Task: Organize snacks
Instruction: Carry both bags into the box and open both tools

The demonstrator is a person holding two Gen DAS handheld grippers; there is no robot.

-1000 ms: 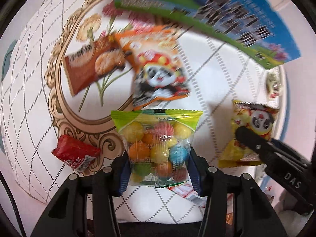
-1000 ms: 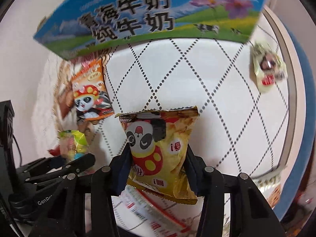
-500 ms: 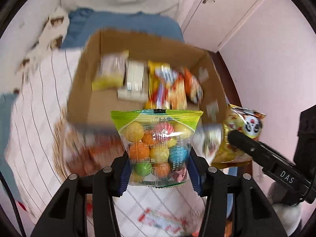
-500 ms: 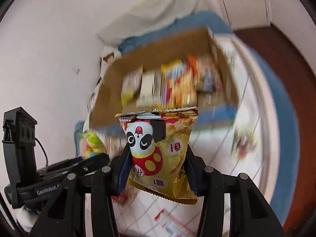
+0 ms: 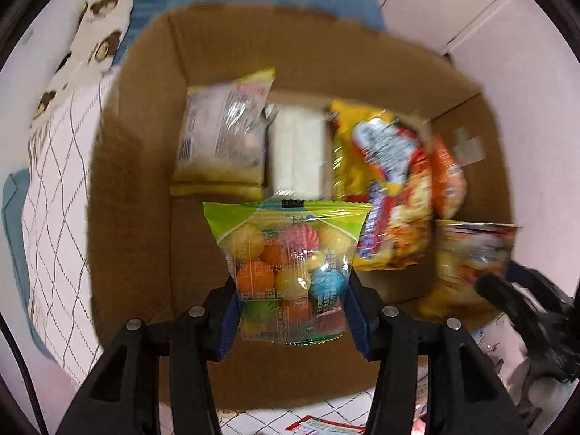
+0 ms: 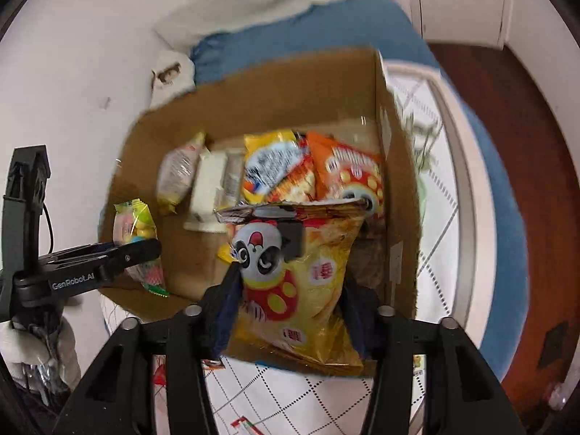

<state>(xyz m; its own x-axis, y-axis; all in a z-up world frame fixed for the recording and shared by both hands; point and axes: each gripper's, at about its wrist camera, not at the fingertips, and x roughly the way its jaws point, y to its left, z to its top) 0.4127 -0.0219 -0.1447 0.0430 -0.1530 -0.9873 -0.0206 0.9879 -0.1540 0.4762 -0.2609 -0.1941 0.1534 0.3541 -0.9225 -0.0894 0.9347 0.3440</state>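
Candy bag (image 5: 288, 272) (clamped) over cardboard box (image 5: 130, 188)

Both held packs over the open cardboard box (image 5: 137, 188) — candy bag (image 5: 290, 264) left, panda chip bag (image 6: 301, 282) right — snack packets (image 5: 221, 145) lined along its far wall.

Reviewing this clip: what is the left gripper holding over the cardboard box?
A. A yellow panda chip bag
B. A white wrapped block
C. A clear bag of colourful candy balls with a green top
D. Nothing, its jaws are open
C. In the left wrist view the left gripper has its jaws shut on the candy bag, held over the cardboard box; the panda chip bag is in the right gripper.
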